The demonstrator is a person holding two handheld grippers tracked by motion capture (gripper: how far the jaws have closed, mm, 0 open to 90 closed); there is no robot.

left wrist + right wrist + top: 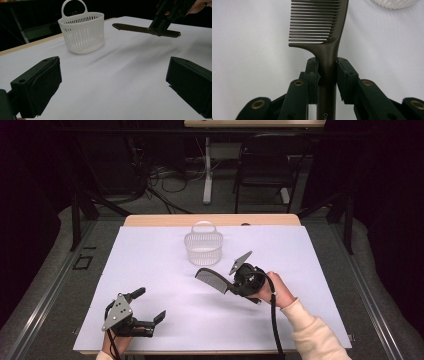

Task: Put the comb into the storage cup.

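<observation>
At centre right of the high view, our right gripper [231, 287] clamps the comb [211, 280] by its handle, teeth aimed towards the basket [203, 249], ready for dropping in.

Partial lettering "Cre" on the comb [325, 60] handle.

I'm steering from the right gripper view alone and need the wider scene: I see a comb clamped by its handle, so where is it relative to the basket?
Observer: The comb is held above the table, nearer the person than the white basket, teeth end toward the left.
Operator: Is the basket empty?
Observer: I can't tell from here.
Operator: And the other gripper?
Observer: The left gripper sits near the table's front left, jaws open, holding nothing.
</observation>
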